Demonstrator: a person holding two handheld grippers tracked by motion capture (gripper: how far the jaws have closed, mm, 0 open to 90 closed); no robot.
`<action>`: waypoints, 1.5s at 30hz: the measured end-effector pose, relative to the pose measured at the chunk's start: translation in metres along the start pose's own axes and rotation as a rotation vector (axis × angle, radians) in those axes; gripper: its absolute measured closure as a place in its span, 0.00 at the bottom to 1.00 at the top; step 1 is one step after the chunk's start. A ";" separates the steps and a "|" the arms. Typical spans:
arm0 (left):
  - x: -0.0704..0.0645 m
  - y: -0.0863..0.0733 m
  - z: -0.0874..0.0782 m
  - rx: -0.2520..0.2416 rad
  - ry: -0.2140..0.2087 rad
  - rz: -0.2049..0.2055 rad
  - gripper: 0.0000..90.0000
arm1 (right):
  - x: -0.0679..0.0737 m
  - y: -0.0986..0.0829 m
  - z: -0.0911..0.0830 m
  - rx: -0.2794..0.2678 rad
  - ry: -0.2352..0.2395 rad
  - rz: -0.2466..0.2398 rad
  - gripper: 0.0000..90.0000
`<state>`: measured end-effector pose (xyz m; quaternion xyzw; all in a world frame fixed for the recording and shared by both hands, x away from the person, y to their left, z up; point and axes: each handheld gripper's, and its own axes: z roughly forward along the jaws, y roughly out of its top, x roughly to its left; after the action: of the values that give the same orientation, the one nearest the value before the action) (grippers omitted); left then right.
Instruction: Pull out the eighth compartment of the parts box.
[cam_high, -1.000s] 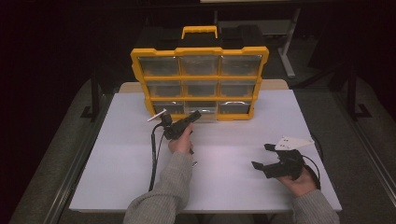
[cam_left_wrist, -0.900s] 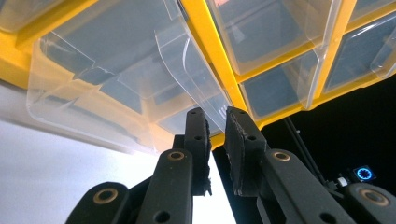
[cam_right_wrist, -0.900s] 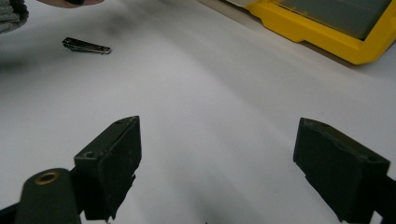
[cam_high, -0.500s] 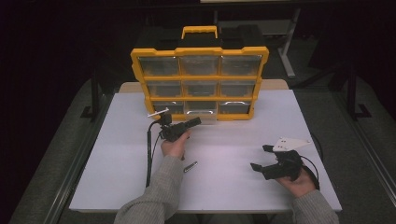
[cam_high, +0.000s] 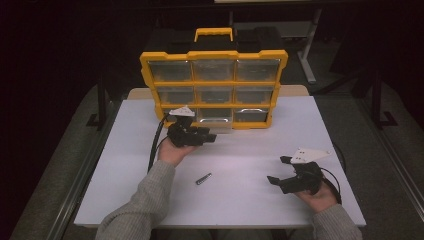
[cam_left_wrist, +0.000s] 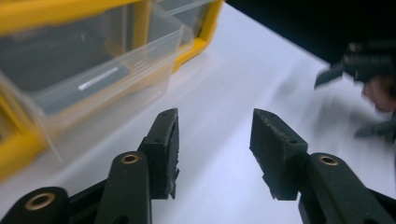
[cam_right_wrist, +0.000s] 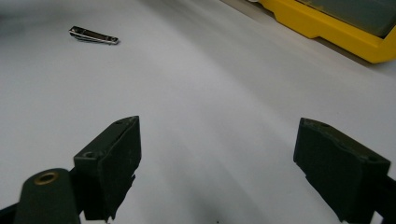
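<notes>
We pick up the left gripper just in front of the yellow organizer, which stands upright at the far side of the white table. Its jaws stand apart with nothing between them, only bare tabletop in the gap. Up and to the left of those jaws in the left gripper view, a clear drawer sticks out of the organizer's bottom row, close beside the left jaw; something flat and grey seems to lie inside it, though the blur keeps us from saying what. Moving right, a small metal nail clipper lies flat on the table, between the two grippers and apart from both; in the right gripper view it sits well ahead of the jaws, off to their left. The right gripper hangs near the table's near right edge, jaws spread wide and empty.
</notes>
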<state>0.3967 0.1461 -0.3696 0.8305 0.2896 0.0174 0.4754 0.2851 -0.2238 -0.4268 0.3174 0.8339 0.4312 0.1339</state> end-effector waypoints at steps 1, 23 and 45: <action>0.000 0.003 -0.001 0.010 -0.010 0.024 0.53 | 0.000 0.000 0.000 0.003 0.000 0.003 0.16; 0.025 0.052 0.010 0.178 0.024 0.310 0.46 | -0.002 -0.002 0.002 0.003 0.007 0.010 0.16; 0.054 0.047 0.038 0.283 0.040 0.326 0.62 | 0.000 -0.001 0.001 -0.001 0.016 0.003 0.16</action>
<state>0.4750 0.1254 -0.3657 0.9244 0.1605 0.0696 0.3389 0.2847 -0.2240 -0.4284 0.3151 0.8343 0.4342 0.1266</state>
